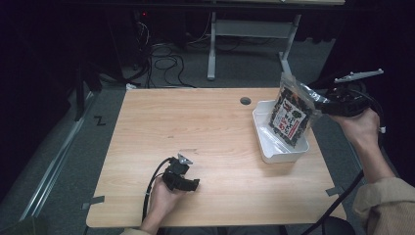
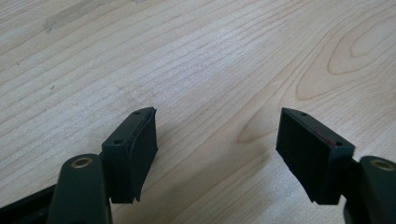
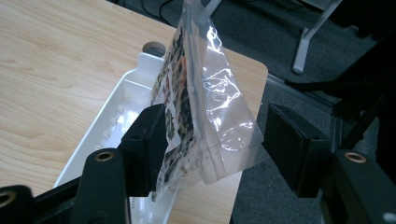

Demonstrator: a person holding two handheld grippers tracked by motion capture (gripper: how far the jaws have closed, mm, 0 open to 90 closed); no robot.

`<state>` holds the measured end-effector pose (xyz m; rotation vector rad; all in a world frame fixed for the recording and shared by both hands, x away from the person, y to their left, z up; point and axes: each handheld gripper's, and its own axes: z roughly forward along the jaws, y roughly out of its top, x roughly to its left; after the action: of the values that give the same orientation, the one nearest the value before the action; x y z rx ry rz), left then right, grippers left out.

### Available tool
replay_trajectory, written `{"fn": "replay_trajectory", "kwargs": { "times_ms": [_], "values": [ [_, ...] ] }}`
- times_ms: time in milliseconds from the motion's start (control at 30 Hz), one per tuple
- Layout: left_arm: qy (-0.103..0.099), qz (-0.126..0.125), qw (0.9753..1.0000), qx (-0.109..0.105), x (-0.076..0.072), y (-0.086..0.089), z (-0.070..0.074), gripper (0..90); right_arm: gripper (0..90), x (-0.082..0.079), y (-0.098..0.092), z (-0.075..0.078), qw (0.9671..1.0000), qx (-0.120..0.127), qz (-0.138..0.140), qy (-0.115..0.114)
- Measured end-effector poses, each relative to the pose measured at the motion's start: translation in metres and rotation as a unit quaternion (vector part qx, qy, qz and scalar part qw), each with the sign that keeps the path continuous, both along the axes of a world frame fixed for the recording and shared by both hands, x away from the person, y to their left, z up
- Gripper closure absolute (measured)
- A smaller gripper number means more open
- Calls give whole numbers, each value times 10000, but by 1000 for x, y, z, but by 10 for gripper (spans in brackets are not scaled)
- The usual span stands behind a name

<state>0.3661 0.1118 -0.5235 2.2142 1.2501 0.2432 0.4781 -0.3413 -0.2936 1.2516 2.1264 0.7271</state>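
Over the wooden table in the high view, the left gripper sits low near the front edge, resting on the bare wood in the person's left hand, its cable curling back toward the body. Across at the far right, the right gripper hangs beside the table's edge in the right hand, level with the top of a clear snack bag with a dark printed label. That bag stands tilted in the white tray, its lower end down inside the tray. On to the left gripper view: the jaws stand wide apart, released, with plain wood grain between them. Now the right gripper view: the bag's clear sealed top sits in the gap between the jaws, the left pad touching its printed side, the right pad standing clear of the plastic, so the claw is released, not clamped. The white tray lies below, beside the table's round cable hole.
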Motion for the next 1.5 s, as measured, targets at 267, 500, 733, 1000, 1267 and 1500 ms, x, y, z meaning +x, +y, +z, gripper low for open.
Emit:
{"fn": "replay_trajectory", "kwargs": {
  "times_ms": [267,500,733,1000,1267,1500],
  "values": [
    [-10,0,10000,-8,0,0,1,295,417,-13,1,7,9998,25,81,-200],
    [-11,-2,10000,-11,0,0,0,294,430,-23,3,8,9995,67,217,-202],
    [-29,3,10000,-6,0,0,1,295,466,-37,23,-6,9979,149,626,-14],
    [-86,-31,10000,-28,-1,0,2,294,493,-52,49,-37,9930,485,1011,364],
    [-106,-66,9999,-33,-2,-1,3,294,502,-71,68,-72,9858,757,1406,528],
    [-116,-80,9999,-42,-2,-1,3,294,509,-86,75,-105,9802,980,1605,624]
  ]
}}
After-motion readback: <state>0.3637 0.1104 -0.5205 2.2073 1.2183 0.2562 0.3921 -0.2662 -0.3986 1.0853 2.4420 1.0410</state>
